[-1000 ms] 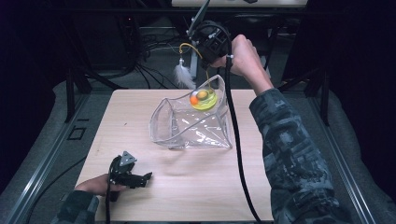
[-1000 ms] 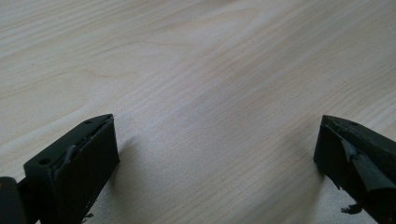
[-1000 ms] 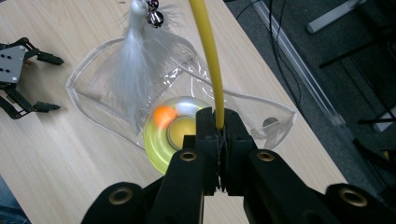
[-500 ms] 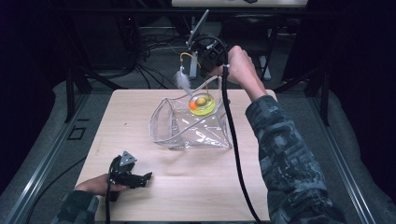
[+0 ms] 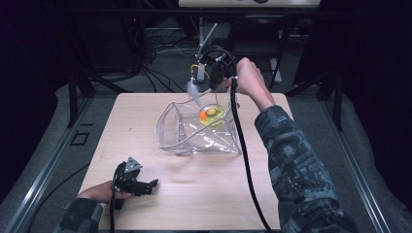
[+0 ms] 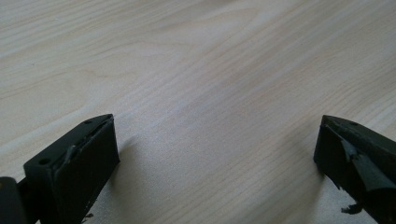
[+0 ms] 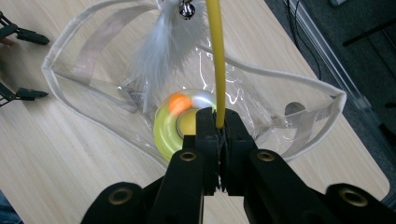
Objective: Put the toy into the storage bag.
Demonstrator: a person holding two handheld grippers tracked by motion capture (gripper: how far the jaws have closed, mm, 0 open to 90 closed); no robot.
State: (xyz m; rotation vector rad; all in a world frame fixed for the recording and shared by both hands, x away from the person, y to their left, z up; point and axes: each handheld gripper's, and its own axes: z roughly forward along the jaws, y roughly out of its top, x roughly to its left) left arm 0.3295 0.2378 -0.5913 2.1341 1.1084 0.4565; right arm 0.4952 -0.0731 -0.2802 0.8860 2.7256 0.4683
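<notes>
1. A thin yellow wand (image 7: 215, 56) with a white feather tuft (image 7: 154, 51) and a small silver bell (image 7: 187, 9) at its far end hangs over the mouth of a clear plastic pouch (image 5: 194, 131) at the far side of the table; the right gripper (image 7: 219, 128) has its jaws pinched tight on the wand's near end.

2. Inside the pouch lies a yellow ring toy (image 7: 170, 128) carrying an orange ball and a pale one.

3. To land the wand well, the feather end looks best fed first through the opening, kept clear of the white-piped rim (image 7: 299, 79), which sags and could snag the tuft; letting go seems wise only once most of the wand's length is inside.

4. The pouch is soft, glossy film that creases and reflects; the wand is smooth and slim; the feathers are wispy.

5. The left gripper (image 5: 141, 184) rests low at the near left of the pale wood-grain table (image 6: 210, 70), jaws spread wide on nothing, well apart from the pouch.
</notes>
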